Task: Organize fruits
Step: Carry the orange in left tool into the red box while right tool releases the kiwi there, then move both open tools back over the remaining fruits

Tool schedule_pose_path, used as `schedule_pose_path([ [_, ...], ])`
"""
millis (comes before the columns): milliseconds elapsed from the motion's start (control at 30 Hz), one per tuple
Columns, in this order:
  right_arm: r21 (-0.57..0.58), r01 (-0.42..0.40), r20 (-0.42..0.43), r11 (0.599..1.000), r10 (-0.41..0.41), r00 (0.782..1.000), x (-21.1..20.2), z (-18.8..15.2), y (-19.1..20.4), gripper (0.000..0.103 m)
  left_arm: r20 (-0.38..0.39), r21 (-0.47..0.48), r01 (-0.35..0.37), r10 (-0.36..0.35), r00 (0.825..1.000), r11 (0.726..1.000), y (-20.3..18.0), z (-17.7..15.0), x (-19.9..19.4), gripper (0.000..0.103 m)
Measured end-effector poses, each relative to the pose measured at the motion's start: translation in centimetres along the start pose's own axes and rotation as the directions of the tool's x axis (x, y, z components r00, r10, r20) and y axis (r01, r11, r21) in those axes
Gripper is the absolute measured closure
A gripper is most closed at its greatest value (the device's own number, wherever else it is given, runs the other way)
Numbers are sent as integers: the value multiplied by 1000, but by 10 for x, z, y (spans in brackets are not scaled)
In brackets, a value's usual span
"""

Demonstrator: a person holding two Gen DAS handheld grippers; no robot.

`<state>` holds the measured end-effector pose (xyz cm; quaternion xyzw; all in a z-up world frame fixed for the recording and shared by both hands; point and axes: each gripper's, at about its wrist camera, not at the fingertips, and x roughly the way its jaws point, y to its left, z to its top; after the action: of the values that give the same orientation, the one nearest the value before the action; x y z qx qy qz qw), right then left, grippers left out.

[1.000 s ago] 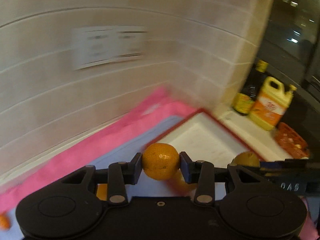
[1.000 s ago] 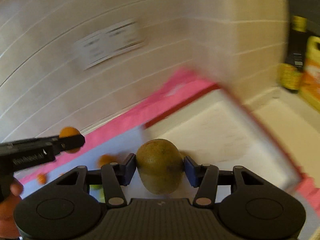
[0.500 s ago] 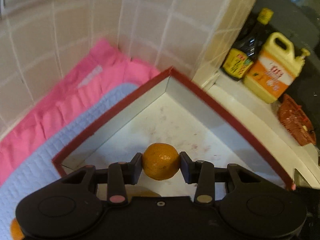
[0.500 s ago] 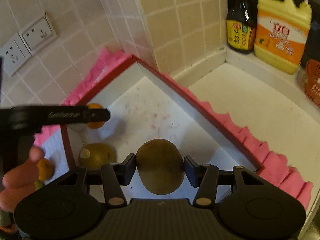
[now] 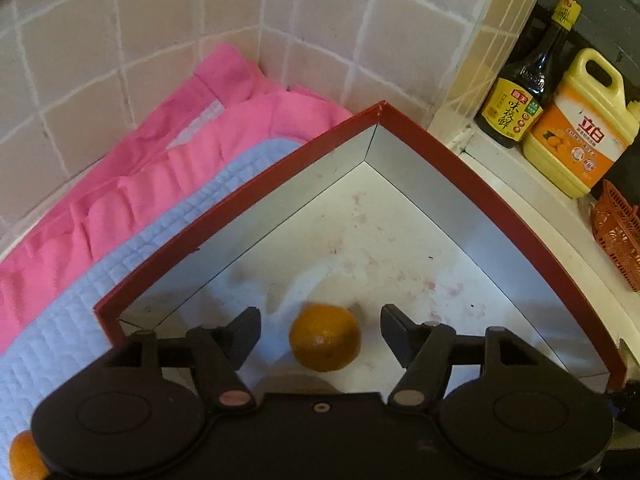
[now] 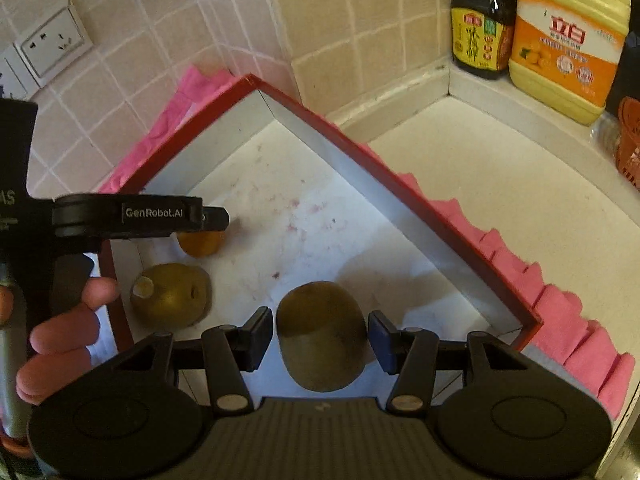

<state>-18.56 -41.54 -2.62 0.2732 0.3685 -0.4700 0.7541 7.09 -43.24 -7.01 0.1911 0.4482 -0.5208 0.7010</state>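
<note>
so my left gripper (image 5: 320,330) is opening, fingers wide, and the orange (image 5: 325,338) sits loose between them on the floor of the red-rimmed tray (image 5: 500,200), gaps on both sides. my right gripper (image 6: 321,340) is starting to open too; the kiwi (image 6: 322,336) is between its fingers, left pad right at the skin, a thin gap on the right, so can't tell if it is still pinched. only the right wrist view shows a second kiwi (image 6: 170,294) lying in the tray near the left wall, my left hand (image 6: 64,340) on the handle, the left gripper from the side with the orange under its tip, and a wall socket (image 6: 52,42). only the left wrist view shows the pale blue quilted mat (image 5: 80,312) under the tray and another orange (image 5: 22,458) on it at the bottom left edge. both views show the pink towel (image 5: 160,168), sauce bottle (image 5: 524,80) and yellow jug (image 5: 580,128) on the surface by the tiled wall.
</note>
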Motion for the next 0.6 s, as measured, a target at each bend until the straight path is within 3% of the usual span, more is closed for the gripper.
schedule_pose_path([
  [333, -17, -15, 71, 1000, 16, 997, -39, 4, 10, 40, 96, -15, 12, -11, 995, 1000, 10, -15, -74, 24],
  [600, -105, -54, 136, 993, 69, 988, -84, 6, 47, 34, 228, -94, -44, 65, 971, 995, 60, -59, -188, 24],
])
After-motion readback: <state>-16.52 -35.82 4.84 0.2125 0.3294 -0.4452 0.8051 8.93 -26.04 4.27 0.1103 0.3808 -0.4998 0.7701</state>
